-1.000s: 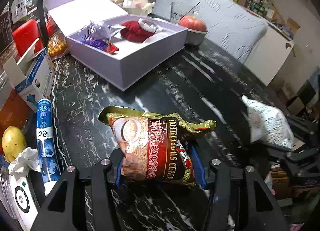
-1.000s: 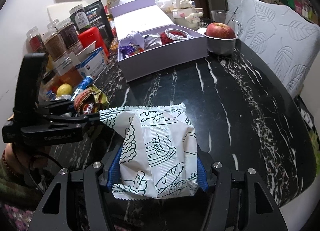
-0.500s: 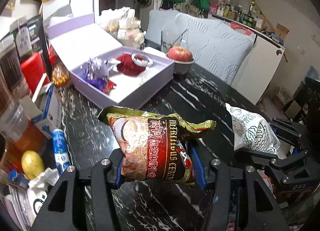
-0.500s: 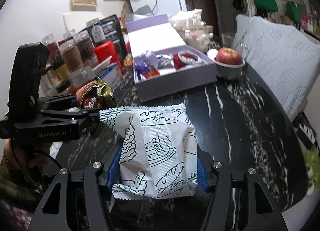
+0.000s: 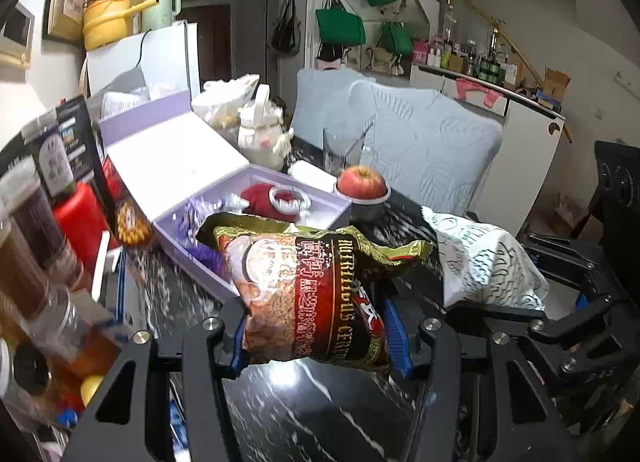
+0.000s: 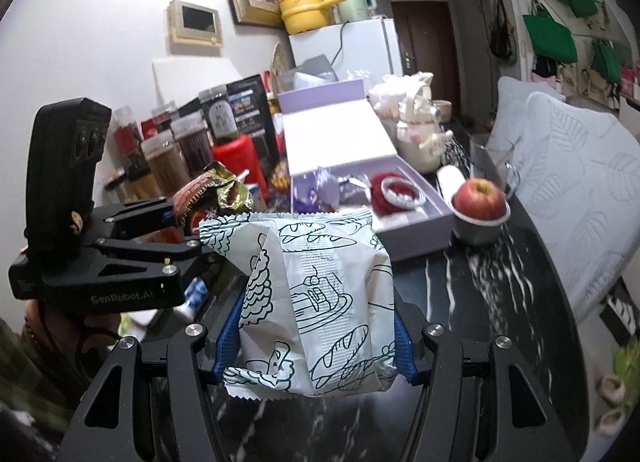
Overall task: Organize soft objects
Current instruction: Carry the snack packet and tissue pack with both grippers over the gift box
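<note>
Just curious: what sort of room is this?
Most likely a lived-in home kitchen or dining area: a white fridge, a cluttered black marble table, and green tote bags hanging on the wall.

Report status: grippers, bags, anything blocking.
Left gripper shut on cereal bag; right gripper shut on bread bag. Both bags held above the table. Open purple box ahead, part full; nothing between.
</note>
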{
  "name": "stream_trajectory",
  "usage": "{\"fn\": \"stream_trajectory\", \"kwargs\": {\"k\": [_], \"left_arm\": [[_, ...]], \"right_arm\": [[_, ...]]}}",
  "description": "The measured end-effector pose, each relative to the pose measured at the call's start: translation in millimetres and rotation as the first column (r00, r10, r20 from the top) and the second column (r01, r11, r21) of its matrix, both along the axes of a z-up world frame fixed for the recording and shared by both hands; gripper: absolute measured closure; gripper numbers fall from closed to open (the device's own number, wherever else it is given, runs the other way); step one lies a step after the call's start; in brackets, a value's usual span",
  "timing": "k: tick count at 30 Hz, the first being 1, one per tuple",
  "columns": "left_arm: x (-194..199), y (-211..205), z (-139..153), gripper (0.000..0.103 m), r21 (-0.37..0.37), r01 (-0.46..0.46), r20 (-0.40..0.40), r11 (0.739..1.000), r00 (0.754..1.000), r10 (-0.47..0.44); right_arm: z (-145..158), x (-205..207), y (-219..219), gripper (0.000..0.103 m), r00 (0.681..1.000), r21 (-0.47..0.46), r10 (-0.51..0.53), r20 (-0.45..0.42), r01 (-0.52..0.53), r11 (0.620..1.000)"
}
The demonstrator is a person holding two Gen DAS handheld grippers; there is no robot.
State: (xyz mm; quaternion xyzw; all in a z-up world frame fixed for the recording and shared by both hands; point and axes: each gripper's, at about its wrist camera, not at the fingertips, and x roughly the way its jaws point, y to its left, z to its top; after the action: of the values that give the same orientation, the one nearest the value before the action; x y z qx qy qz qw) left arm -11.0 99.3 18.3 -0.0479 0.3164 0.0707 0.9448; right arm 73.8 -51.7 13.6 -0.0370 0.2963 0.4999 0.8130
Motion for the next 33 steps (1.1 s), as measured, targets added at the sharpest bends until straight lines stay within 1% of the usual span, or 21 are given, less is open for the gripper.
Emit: {"fn": "stream_trajectory", "kwargs": {"k": [9,14,19,22,26,28,33], "left_arm": [[35.8,26.7,24.1,0.05,0.032,-0.008,0.041,0.999,0.999,0.006],[61.5,46.1,35.4,0.05,0.048,-0.039,0.055,0.998,0.998,0.036],[87.4,67.0,44.6,0.05,0.035,-0.054,0.057,0.998,0.997,0.052],[103.4,77.3,47.1,0.05,0.062,-0.078,0.054,0.995,0.996,0.074],[125.1,92.4,45.6,0.05,0.072,-0.101,0.038,0.992,0.994,0.098],[134.3,99.0,42.3,0.05,0.08,-0.115,0.024,0.99,0.993,0.113],[155.9,114.9,24.7,0.05,0.066,-0.125,-0.034,0.99,0.991,0.128]], "right_arm": [[31.2,41.4,27.1,0.042,0.998,0.022,0.006,0.057,-0.007,1.0],[46.8,68.7,47.8,0.042,0.994,0.014,-0.005,0.111,0.004,1.0],[56.9,98.0,71.4,0.042,0.989,-0.001,-0.012,0.144,0.012,1.0],[58.3,113.7,84.9,0.042,0.989,-0.009,-0.011,0.146,0.013,1.0],[55.6,136.1,105.2,0.042,0.991,-0.029,-0.008,0.137,0.012,1.0],[52.9,144.2,112.9,0.042,0.991,-0.041,-0.006,0.134,0.012,0.999],[36.9,160.4,130.3,0.042,0.993,-0.081,-0.01,0.122,0.02,0.997]]}}
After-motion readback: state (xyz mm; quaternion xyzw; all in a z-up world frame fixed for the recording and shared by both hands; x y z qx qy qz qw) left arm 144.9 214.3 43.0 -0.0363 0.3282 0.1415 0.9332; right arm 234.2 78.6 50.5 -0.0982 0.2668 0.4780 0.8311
